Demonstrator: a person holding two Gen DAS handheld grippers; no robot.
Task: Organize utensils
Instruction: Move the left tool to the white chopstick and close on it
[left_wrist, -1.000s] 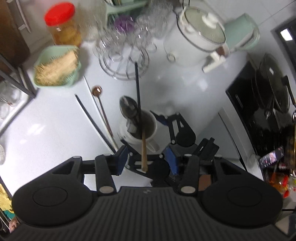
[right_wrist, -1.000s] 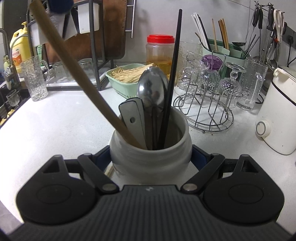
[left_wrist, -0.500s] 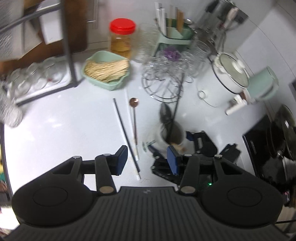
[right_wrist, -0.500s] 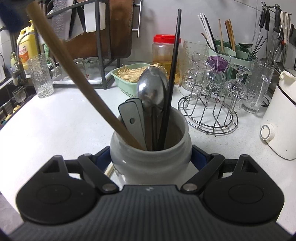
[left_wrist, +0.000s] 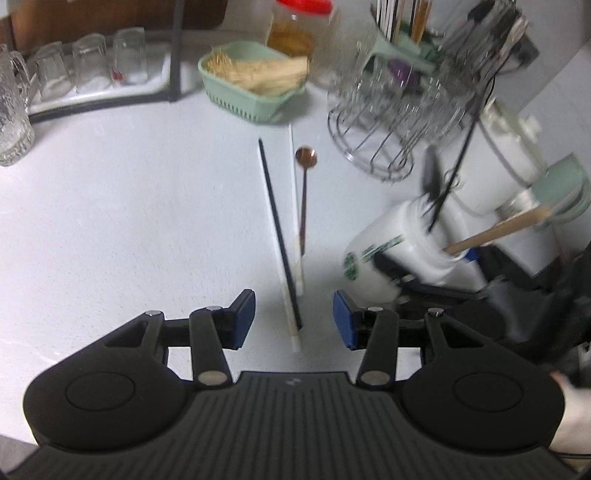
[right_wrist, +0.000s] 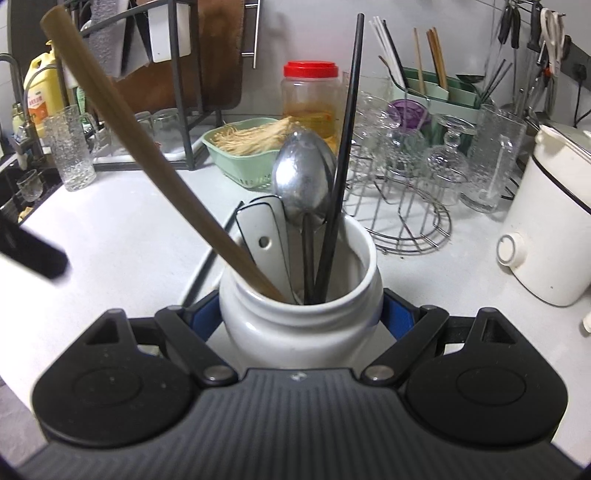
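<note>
Cluttered tabletop (left_wrist: 110, 221): left gripper (left_wrist: 293, 319), fingers apart, straddles three crowded utensils; right gripper (right_wrist: 301, 317) clamps jar (right_wrist: 299, 325); a multi-grab is likely.

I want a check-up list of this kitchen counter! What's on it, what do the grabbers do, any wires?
Surface: white counter, utensils lying loose.
Job's things: white jar holds wooden handle, metal spoon, black chopstick; black chopstick, white chopstick, copper spoon on counter.
Clutter: green basket, red-lidded jar, glass rack.
Grippers: left gripper open, empty; right gripper clamps the jar.
Cables: black cord on wall.
Surroundings: white cooker, hanging tools.
</note>
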